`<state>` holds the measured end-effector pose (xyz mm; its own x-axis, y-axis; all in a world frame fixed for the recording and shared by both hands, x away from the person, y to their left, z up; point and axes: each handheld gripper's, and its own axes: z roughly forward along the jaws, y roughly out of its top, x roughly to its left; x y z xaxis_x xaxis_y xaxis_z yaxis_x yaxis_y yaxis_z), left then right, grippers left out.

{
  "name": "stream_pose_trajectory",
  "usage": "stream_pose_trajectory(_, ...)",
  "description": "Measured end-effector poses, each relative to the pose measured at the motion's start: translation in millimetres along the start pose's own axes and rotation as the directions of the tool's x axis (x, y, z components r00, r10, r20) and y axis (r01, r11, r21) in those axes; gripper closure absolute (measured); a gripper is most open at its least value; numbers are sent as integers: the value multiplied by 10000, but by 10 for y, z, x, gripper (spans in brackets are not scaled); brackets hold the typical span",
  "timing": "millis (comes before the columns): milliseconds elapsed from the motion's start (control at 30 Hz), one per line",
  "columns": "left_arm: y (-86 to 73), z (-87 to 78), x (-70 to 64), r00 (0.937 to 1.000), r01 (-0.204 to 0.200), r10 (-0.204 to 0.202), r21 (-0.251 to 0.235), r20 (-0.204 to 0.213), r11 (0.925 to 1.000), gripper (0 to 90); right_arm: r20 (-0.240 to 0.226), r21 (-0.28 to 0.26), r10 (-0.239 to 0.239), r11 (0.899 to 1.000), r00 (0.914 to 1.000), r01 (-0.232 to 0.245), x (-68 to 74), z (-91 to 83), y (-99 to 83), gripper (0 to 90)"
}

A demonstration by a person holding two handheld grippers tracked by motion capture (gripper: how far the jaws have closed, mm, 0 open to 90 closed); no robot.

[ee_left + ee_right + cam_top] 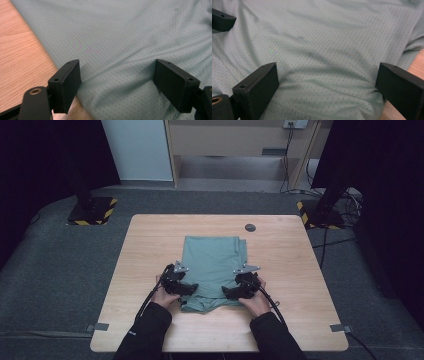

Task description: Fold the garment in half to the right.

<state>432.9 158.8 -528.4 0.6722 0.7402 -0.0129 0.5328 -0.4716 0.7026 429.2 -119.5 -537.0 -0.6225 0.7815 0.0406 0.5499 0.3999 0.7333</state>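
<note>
A folded pale green mesh garment lies in the middle of the wooden table. My left gripper rests on its near left corner, jaws wide apart over the fabric, with nothing pinched between them. My right gripper sits on the near right part, also open, its jaws spread over the cloth. The two grippers point toward each other. A tip of the left gripper's jaw shows at the top left of the right gripper view.
A small dark round disc is set in the table's far side. Bare wood surrounds the garment on all sides. Stand bases with yellow-black tape sit on the grey floor beyond the table.
</note>
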Motion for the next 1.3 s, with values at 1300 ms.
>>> stream_pose_trajectory(1300, -47, -322, -360, 9982, 456, -500, -1219, -333, 9915, 112, 605, -787, 632, 9952, 9962, -584, 25, -421, -19, 63)
